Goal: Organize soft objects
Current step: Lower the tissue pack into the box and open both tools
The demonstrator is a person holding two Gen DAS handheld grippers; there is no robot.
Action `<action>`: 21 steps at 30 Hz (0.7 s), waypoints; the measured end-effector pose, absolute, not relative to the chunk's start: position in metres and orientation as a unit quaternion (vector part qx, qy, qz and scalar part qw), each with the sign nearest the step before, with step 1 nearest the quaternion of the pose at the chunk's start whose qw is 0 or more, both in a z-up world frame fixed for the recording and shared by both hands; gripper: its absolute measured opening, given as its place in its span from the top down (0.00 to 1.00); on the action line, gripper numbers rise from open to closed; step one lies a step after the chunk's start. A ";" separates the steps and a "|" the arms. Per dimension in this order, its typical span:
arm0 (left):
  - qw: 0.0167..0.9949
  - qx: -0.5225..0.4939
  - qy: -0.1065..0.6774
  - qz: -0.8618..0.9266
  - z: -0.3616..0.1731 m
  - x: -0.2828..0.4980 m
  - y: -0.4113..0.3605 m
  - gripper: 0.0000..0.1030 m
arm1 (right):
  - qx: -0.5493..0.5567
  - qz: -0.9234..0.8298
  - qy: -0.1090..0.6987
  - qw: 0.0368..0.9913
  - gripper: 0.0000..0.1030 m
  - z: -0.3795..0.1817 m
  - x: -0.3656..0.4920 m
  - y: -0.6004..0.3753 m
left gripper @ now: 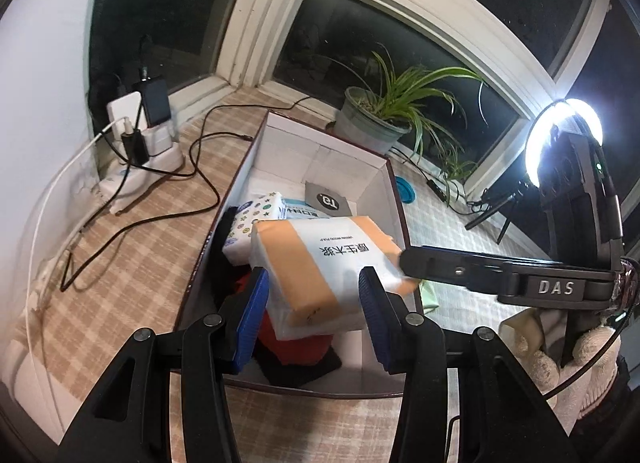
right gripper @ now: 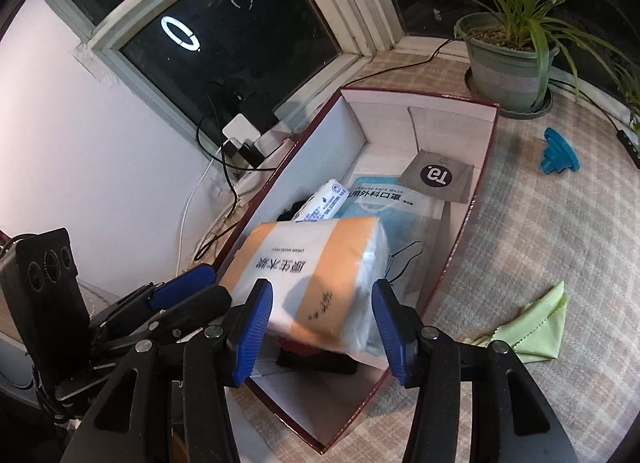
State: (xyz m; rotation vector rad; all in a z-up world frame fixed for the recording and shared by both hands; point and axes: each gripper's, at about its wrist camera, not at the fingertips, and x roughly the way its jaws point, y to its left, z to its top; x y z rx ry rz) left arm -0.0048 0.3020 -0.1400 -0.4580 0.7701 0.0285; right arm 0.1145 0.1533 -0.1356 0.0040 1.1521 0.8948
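Note:
An orange-and-white tissue pack hangs tilted over the near end of an open dark-red box. My left gripper has the pack's near corner filling the gap between its blue pads. My right gripper is closed on the pack's other near corner, pads touching both sides. Under the pack lie red and black cloth. A patterned tissue packet, a blue face-mask pack and a grey sachet lie deeper inside.
A folded green cloth lies on the checked surface right of the box, a blue plastic piece farther back. A potted plant stands behind the box. Chargers and cables crowd the left; a ring light glares at right.

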 end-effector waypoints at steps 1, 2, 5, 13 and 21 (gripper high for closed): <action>0.902 -0.222 0.371 0.016 -0.139 -0.006 0.302 0.57 | 0.003 0.408 0.525 0.747 0.52 -0.134 0.114 0.151; 0.902 -0.222 0.369 0.018 -0.138 -0.008 0.302 0.57 | 0.005 0.408 0.522 0.749 0.52 -0.133 0.113 0.149; 0.906 -0.223 0.360 0.023 -0.131 -0.013 0.299 0.57 | 0.021 0.411 0.512 0.754 0.50 -0.125 0.111 0.134; 0.912 -0.227 0.340 0.025 -0.117 -0.024 0.278 0.57 | 0.041 0.396 0.493 0.774 0.50 -0.110 0.118 0.067; 0.911 -0.234 0.339 -0.002 -0.113 -0.029 0.227 0.55 | 0.041 0.355 0.502 0.788 0.50 -0.109 0.148 -0.010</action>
